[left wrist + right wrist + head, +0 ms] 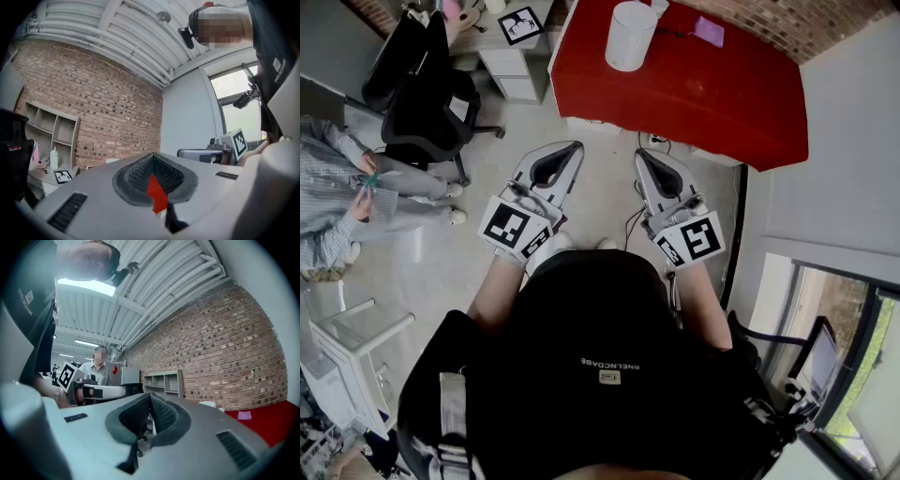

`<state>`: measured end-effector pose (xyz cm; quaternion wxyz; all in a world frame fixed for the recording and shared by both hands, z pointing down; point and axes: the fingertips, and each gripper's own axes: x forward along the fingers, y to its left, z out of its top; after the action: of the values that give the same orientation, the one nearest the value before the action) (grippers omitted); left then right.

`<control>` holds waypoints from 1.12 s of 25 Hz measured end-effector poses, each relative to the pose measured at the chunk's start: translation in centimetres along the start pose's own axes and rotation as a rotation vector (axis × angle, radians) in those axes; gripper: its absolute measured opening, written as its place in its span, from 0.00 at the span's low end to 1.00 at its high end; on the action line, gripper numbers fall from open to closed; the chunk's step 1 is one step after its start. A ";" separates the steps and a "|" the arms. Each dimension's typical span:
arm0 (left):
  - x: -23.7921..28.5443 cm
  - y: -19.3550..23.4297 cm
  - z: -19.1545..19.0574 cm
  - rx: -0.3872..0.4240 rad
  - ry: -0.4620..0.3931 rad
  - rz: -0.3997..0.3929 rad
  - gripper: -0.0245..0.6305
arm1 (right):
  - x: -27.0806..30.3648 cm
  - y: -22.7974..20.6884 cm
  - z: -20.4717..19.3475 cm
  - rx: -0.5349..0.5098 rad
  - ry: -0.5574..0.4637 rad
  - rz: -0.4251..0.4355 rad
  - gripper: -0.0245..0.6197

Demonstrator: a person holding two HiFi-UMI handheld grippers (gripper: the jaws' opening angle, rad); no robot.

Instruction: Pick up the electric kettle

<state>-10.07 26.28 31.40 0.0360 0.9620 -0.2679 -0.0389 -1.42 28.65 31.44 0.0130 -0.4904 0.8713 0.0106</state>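
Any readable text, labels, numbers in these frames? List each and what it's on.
White print on the black top: upside down, too small to read.
White label on that top, left gripper view: blurred, unreadable.
Square markers on the left gripper and right gripper: patterns only, no letters.
Marker card: pattern only, no text.

A small purple paper slip lies on a red-covered table, and a black office chair stands beside a white drawer cabinet.
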 end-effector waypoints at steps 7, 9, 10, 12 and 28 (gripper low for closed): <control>1.0 -1.0 -0.9 -0.006 0.015 0.012 0.05 | -1.1 -0.6 -0.3 0.008 -0.004 0.009 0.04; 1.0 -1.2 -1.2 -0.005 0.012 0.024 0.04 | -1.7 -0.5 -0.6 0.010 -0.010 0.018 0.04; 1.1 -1.5 -1.3 -0.003 0.012 0.027 0.04 | -2.0 -0.7 -0.6 0.015 -0.015 0.022 0.04; 1.8 -2.2 -1.3 0.001 0.018 0.032 0.05 | -2.7 -1.5 -0.5 0.032 -0.023 0.028 0.04; 3.9 -3.9 -3.9 -0.013 0.069 0.096 0.04 | -5.7 -5.9 -2.5 0.099 -0.004 0.024 0.04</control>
<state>-4.39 27.80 34.68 0.0532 0.9486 -0.3120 -0.0057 6.55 30.36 34.12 0.0389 -0.4787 0.8766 -0.0314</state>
